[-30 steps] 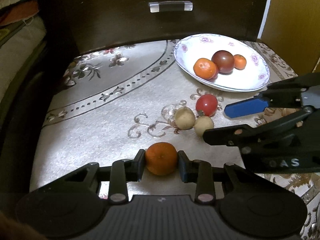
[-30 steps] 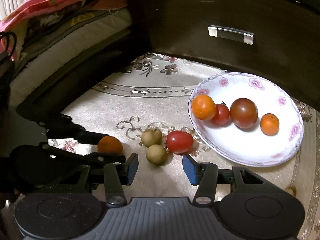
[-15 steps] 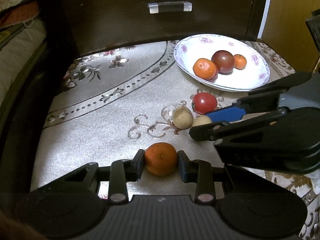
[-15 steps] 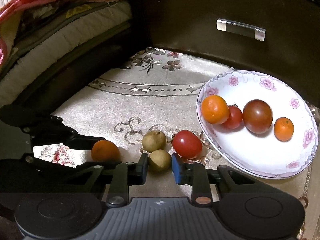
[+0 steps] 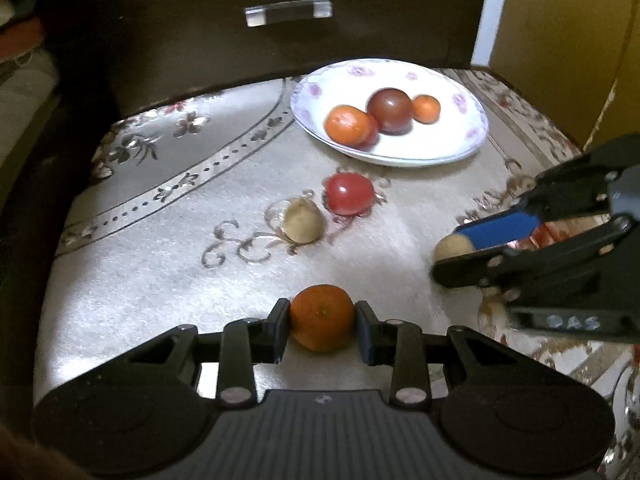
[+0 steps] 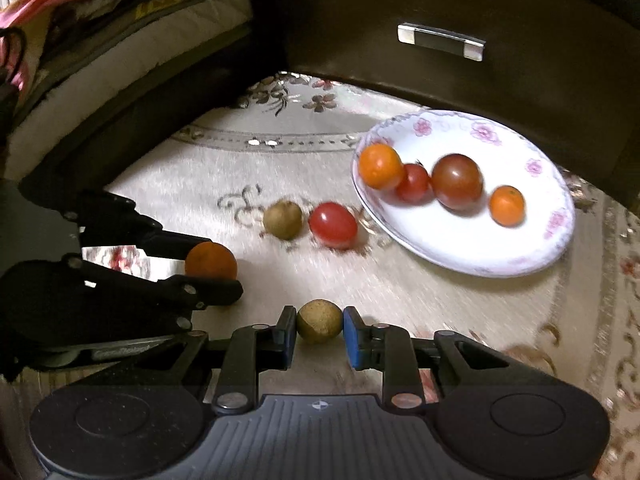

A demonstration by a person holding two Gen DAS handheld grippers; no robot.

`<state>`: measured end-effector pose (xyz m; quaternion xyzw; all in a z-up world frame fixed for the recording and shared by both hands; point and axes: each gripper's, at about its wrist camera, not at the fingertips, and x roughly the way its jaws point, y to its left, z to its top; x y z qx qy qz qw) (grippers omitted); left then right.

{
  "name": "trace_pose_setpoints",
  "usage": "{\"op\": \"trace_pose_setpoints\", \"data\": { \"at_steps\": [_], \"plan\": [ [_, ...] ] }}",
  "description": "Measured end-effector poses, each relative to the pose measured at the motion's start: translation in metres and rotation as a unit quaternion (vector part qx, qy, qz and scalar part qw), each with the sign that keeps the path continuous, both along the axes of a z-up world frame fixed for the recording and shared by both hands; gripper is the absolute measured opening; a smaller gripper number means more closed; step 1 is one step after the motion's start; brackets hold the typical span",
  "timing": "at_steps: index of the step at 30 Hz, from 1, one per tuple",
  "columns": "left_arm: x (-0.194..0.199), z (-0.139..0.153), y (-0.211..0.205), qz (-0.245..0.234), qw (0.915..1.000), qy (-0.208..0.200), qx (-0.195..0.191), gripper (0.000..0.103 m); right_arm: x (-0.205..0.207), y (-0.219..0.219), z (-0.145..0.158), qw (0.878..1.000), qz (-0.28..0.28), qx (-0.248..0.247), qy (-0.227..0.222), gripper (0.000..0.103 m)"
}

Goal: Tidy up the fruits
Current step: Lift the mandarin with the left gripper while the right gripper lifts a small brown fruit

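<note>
My left gripper (image 5: 322,323) is shut on a small orange (image 5: 322,317) just above the patterned cloth; the same orange (image 6: 211,261) shows in the right wrist view. My right gripper (image 6: 319,323) is shut on a small tan round fruit (image 6: 319,321), seen from the left as the tan fruit (image 5: 453,248) between its blue pad and black finger. A second tan fruit (image 5: 302,224) and a red tomato (image 5: 349,193) lie on the cloth. The white floral plate (image 6: 556,236) holds two oranges, a red tomato and a dark tomato (image 6: 457,181).
A dark wooden drawer front with a metal handle (image 5: 288,12) stands right behind the plate. Bedding (image 6: 100,40) lies to the left past the dark edge. A yellow-brown panel (image 5: 560,40) rises at the far right.
My right gripper closed on one of the two tan fruits and pulled it back, away from the other tan fruit and the red tomato. The left gripper kept still with its orange.
</note>
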<state>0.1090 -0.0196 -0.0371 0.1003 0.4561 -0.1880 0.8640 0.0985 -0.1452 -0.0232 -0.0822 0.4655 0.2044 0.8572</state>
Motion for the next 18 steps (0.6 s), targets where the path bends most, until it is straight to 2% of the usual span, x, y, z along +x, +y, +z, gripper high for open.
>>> {"op": "trace_pose_setpoints", "data": {
  "at_steps": [7, 12, 18],
  "plan": [
    [-0.003, 0.0, -0.005, -0.01, 0.9999, -0.005, 0.013, 0.043, -0.009, -0.013, -0.008, 1.0, -0.01, -0.01, 0.01, 0.025],
    [-0.001, -0.001, -0.001, -0.005, 0.9999, -0.005, 0.012, 0.055, -0.01, -0.012, -0.008, 1.0, -0.002, -0.007, 0.006, 0.032],
    [-0.001, -0.002, 0.0, -0.002, 0.9999, -0.009, 0.011, 0.057, -0.015, -0.012, -0.008, 1.0, 0.008, -0.012, -0.001, 0.033]
  ]
}}
